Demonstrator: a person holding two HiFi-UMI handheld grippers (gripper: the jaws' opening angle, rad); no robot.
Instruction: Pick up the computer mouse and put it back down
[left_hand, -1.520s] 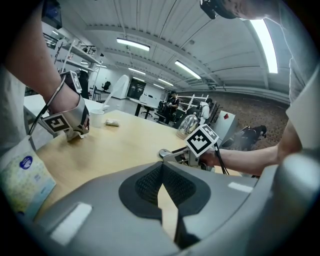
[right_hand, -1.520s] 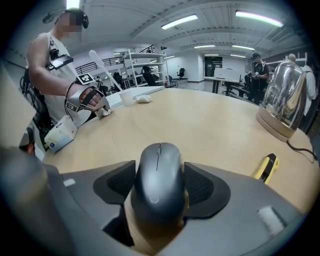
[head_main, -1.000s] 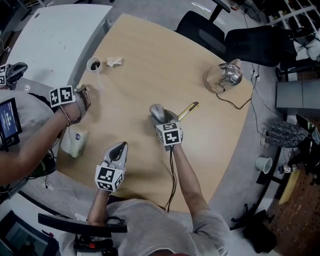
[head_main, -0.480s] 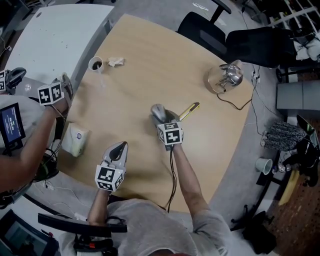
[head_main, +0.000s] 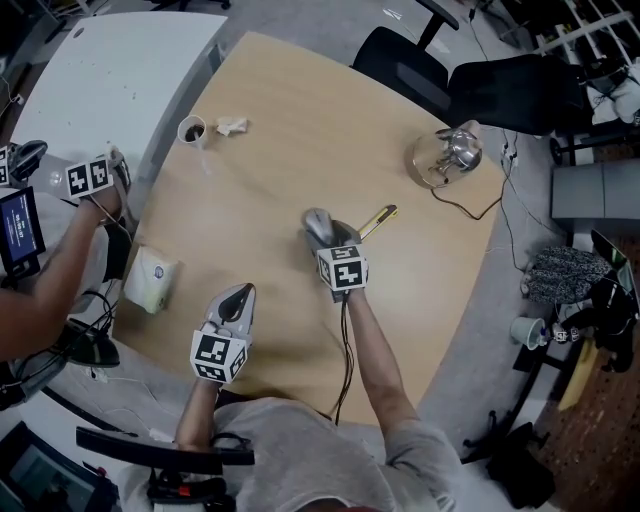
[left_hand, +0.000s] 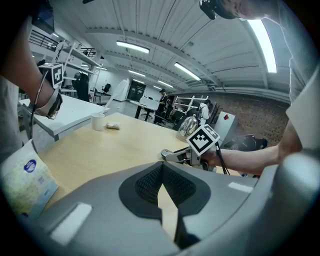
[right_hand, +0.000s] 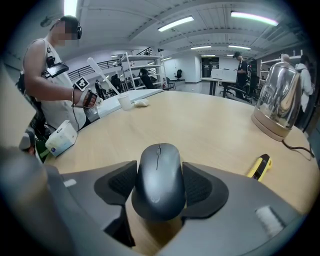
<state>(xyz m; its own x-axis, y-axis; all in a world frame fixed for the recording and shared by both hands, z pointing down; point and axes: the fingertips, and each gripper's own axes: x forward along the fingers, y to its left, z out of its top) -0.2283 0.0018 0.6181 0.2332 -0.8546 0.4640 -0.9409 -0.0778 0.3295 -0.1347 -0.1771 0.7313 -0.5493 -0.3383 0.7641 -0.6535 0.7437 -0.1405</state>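
Observation:
A dark grey computer mouse (right_hand: 159, 177) sits between the pads of my right gripper (right_hand: 159, 171), and both pads touch its sides. In the head view the mouse (head_main: 316, 224) is near the middle of the round wooden table (head_main: 300, 110), with the right gripper (head_main: 325, 233) around it. I cannot tell whether the mouse rests on the wood or hangs just above it. My left gripper (head_main: 238, 298) rests near the table's front edge, its pads closed together at the tip with nothing between them (left_hand: 161, 165).
A yellow utility knife (head_main: 378, 219) lies just right of the mouse. A steel kettle (head_main: 452, 152) with its cord stands far right. A paper cup (head_main: 190, 129) and crumpled tissue (head_main: 230, 124) sit far left; a tissue pack (head_main: 152, 280) hangs over the left edge. Another person's hand (head_main: 92, 180) is there too.
The other person's hand with its marker cube has drawn back left, off the table edge. Both my grippers and the mouse have stayed where they were.

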